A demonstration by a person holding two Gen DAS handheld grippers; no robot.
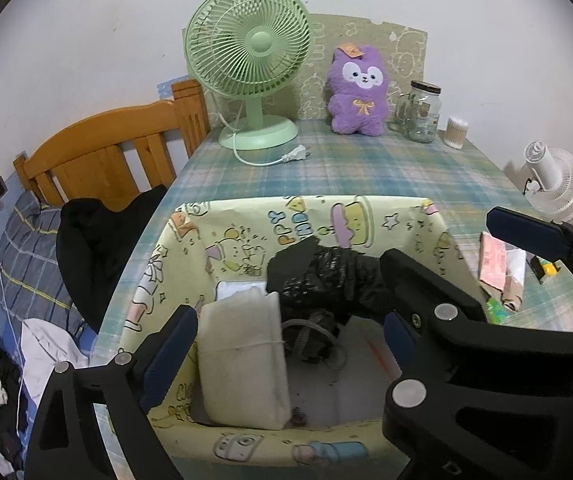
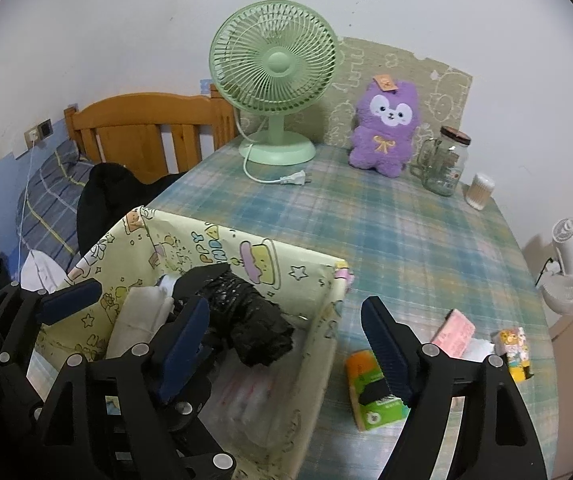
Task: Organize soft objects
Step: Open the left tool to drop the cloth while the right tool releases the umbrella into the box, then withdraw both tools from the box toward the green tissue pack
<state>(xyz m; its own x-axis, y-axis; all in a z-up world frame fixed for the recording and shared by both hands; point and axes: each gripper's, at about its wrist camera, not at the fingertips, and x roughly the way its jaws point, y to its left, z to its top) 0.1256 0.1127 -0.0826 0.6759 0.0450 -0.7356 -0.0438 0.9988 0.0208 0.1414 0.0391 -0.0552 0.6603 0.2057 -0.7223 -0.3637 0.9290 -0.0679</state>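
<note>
While black bundle (image 1: 322,276) and cream pad (image 1: 242,360) already sit inside yellow cartoon box (image 1: 286,216) at lower centre, seemingly partway done. Left tool (image 1: 290,344) gaping over the box, gripping nothing; right tool (image 2: 286,332) likewise spread, empty, straddling the box's right wall. Still out on the counter (image 2: 406,232): tissue packs (image 2: 370,392) lower right, purple plush (image 2: 386,128) upper right.

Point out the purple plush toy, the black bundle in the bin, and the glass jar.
purple plush toy (image 1: 358,96), left wrist view, on its belly.
black bundle (image 2: 246,316), right wrist view, on its crinkled middle.
glass jar (image 2: 448,164), right wrist view, on its clear side.
</note>
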